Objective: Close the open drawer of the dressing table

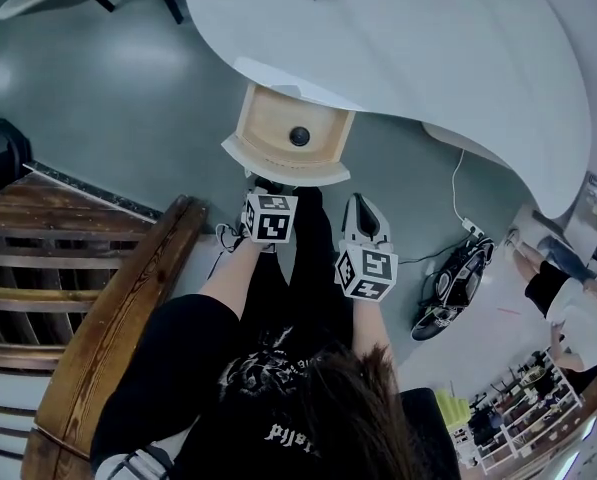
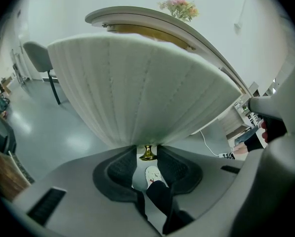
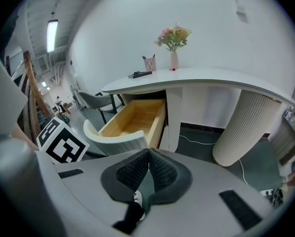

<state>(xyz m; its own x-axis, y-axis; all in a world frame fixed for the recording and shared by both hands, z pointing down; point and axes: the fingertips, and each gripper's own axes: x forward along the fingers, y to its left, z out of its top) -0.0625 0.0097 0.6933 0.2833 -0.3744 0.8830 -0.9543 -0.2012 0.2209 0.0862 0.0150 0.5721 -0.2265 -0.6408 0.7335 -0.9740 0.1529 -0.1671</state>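
The dressing table (image 1: 458, 58) has a white top, and its drawer (image 1: 293, 128) stands pulled out, with a wooden inside and a small dark round thing in it. In the left gripper view the ribbed white drawer front (image 2: 137, 83) fills the picture. Its brass knob (image 2: 147, 154) sits between the tips of my left gripper (image 2: 147, 149), whose pads flank it closely with a sliver of gap. In the head view the left gripper (image 1: 268, 190) is right at the drawer front. My right gripper (image 3: 149, 152) is shut on nothing and hangs back from the drawer (image 3: 137, 115), to its right (image 1: 361, 203).
A wooden slatted frame (image 1: 98, 298) stands close on the left. A cable and power strip (image 1: 468, 228) and a dark bundle (image 1: 448, 288) lie on the floor to the right. The table's ribbed leg (image 3: 246, 127) is at the right, and a person (image 1: 568, 313) is beyond it.
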